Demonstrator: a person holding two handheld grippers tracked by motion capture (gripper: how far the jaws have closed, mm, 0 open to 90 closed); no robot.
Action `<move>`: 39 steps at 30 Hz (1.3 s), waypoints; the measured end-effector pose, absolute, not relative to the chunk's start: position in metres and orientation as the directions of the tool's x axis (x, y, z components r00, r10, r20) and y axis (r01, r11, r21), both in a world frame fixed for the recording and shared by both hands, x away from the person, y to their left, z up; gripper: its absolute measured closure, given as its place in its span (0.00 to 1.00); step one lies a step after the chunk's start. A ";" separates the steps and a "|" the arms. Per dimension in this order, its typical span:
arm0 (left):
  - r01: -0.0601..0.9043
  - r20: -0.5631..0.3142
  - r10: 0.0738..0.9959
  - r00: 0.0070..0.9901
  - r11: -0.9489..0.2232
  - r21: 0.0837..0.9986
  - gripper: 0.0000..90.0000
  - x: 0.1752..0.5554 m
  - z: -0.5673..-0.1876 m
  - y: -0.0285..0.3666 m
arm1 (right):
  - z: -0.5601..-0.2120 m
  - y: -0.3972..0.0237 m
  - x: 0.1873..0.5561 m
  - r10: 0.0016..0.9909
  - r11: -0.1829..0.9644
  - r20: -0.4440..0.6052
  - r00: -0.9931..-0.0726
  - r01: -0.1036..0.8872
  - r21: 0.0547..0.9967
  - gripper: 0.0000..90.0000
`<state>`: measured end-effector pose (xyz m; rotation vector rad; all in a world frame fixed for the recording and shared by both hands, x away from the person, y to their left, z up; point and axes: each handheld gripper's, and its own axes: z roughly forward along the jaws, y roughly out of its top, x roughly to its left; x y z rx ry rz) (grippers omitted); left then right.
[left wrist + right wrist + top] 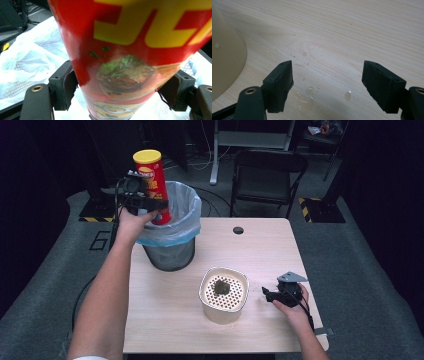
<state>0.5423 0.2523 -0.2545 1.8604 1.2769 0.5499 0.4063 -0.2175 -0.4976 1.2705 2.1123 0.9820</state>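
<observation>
A tall red chip can (154,182) with a yellow lid stands upright in my left gripper (150,206), whose jaws are shut on its lower half. The can hangs over the near-left rim of a black mesh waste bin (170,255) lined with a pale plastic bag. Up close, the red can (125,55) is pinched between both pads (68,85), with the white bag (27,60) below. My right gripper (267,293) rests low over the table at the right, open with nothing between its fingers (280,85). A cream perforated container (224,292) holding a dark green lump stands just left of it.
The wooden table (270,250) has a small round hole at its back edge. Water droplets (309,91) lie on the wood under the right gripper, beside the cream container's wall (224,57). A black folding chair (267,177) stands behind the table.
</observation>
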 end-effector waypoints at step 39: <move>0.520 -0.106 0.853 0.512 -0.209 0.828 0.32 0.467 -0.232 0.293 | -0.497 -0.220 0.404 0.900 0.294 -0.032 -0.435 0.550 0.782 0.27</move>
